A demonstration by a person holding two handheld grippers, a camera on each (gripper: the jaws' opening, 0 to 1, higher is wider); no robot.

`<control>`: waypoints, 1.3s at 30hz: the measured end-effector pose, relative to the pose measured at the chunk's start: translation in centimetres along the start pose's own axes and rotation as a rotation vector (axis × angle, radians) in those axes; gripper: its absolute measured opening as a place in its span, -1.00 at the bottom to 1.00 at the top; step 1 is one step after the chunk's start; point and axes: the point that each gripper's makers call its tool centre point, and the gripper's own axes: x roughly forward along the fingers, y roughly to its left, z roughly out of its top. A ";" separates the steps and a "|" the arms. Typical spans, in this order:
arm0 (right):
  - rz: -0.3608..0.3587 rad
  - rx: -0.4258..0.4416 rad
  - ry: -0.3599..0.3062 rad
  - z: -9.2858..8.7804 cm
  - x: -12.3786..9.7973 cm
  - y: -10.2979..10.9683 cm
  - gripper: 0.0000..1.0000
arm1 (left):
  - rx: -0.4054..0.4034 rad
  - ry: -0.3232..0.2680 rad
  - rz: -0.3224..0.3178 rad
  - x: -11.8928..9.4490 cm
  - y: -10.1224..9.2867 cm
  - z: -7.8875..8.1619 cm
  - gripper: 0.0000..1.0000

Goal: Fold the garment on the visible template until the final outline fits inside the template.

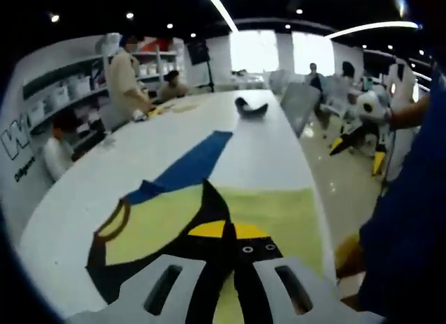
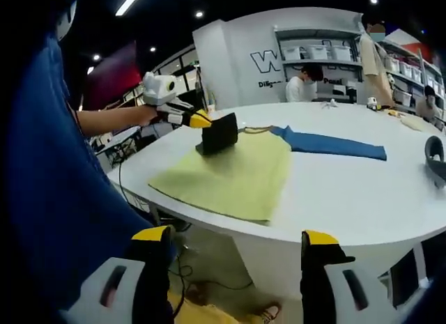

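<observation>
A garment lies flat on the white table [image 1: 272, 146]: pale yellow-green body [image 1: 157, 223], blue sleeve [image 1: 191, 164] stretched toward the far end, ochre-trimmed collar [image 1: 111, 223]. My left gripper [image 1: 226, 230] is shut on a black part of the garment [image 1: 209, 205], which rises in a peak between the jaws. In the right gripper view, the left gripper [image 2: 198, 120] holds that black fabric [image 2: 219, 132] above the yellow-green body [image 2: 237, 171], with the blue sleeve [image 2: 334, 144] beyond. My right gripper [image 2: 237, 237] stands open, off the table's near edge, holding nothing.
A black curved object [image 1: 251, 108] [image 2: 435, 157] lies further along the table. People [image 1: 125, 76] stand and sit by white shelves [image 2: 327, 52] at the far side. The holder's blue clothing [image 2: 63, 184] is close by. Cables lie on the floor [image 2: 223, 261] below the table edge.
</observation>
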 end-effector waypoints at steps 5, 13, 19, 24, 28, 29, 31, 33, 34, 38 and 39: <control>0.001 0.005 0.002 -0.1 -0.1 0.1 0.50 | -0.006 0.012 0.003 0.9 -0.7 -0.5 -0.98; -0.003 0.019 0.003 -0.5 -0.3 -0.3 0.50 | -0.014 -0.015 -0.004 0.9 -2.1 0.0 -0.98; 0.000 0.019 0.005 -0.4 0.0 -0.3 0.50 | -0.012 -0.013 -0.006 1.2 -2.4 -0.3 -0.98; 0.002 0.016 0.004 -0.3 0.2 -0.3 0.50 | -0.033 -0.008 -0.013 1.3 -2.8 -0.5 -0.98; 0.000 0.017 0.001 -0.2 0.2 -0.5 0.49 | -0.040 -0.017 -0.015 1.5 -3.0 -0.2 -0.98; 0.000 0.018 0.000 -0.2 0.1 -0.5 0.49 | -0.042 -0.020 -0.015 1.6 -3.0 -0.1 -0.98; 0.001 0.018 0.009 -0.4 0.1 -0.5 0.49 | -0.061 -0.035 -0.010 1.8 -2.9 0.4 -0.98; 0.002 0.020 0.012 -0.4 0.1 -0.6 0.49 | -0.064 -0.039 0.000 2.3 -2.8 0.7 -0.98; 0.002 0.020 0.012 -0.4 0.0 -0.6 0.49 | -0.065 -0.038 0.002 2.4 -2.8 0.7 -0.98; 0.002 0.019 0.012 -0.3 0.1 -0.7 0.49 | -0.082 -0.037 0.018 2.8 -2.6 0.8 -0.97; 0.002 0.020 0.010 -0.3 0.1 -0.7 0.49 | -0.084 -0.039 0.017 2.8 -2.6 0.8 -0.98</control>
